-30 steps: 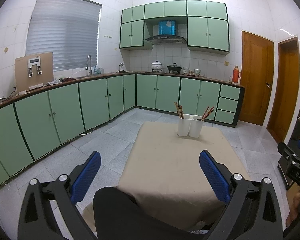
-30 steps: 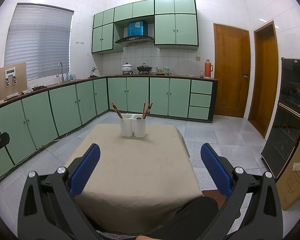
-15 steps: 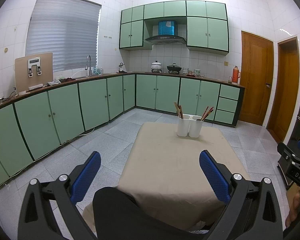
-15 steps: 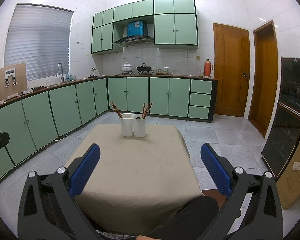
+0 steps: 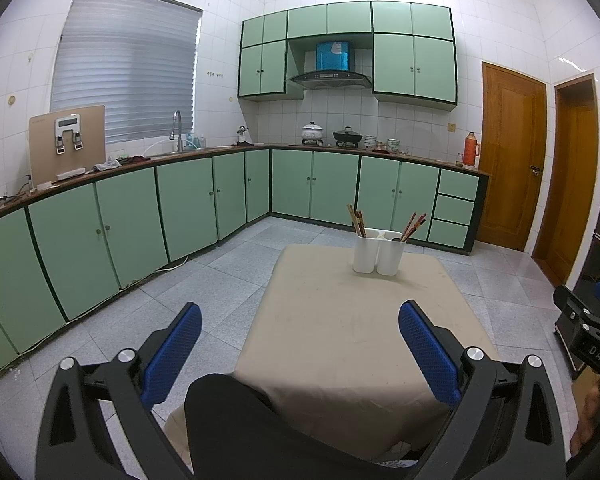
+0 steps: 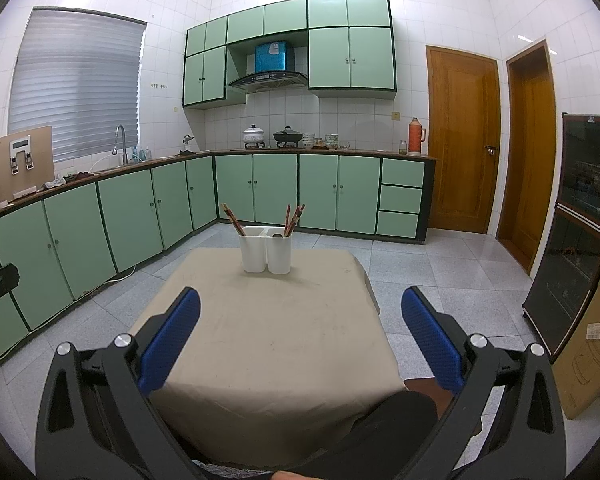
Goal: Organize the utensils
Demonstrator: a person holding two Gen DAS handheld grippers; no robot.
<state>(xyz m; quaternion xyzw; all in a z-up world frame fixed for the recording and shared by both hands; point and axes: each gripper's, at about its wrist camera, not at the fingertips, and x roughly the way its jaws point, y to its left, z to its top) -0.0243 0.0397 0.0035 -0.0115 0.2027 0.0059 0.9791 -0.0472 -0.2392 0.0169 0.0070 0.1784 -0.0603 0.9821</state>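
A white two-cup utensil holder (image 5: 377, 252) (image 6: 265, 249) stands at the far end of a table covered with a beige cloth (image 5: 352, 320) (image 6: 268, 328). Brown chopsticks (image 5: 357, 220) (image 6: 233, 219) lean in its left cup. Reddish chopsticks (image 5: 413, 225) (image 6: 293, 218) lean in its right cup. My left gripper (image 5: 300, 344) is open and empty, held over the near table edge. My right gripper (image 6: 300, 336) is open and empty, also near the front edge. Both are far from the holder.
Green cabinets (image 5: 120, 224) line the left and back walls. Grey tiled floor (image 6: 440, 276) surrounds the table. A dark glass cabinet (image 6: 576, 232) and a cardboard box (image 6: 592, 344) stand at the right. My knees (image 5: 236, 424) (image 6: 396, 416) are at the table's near edge.
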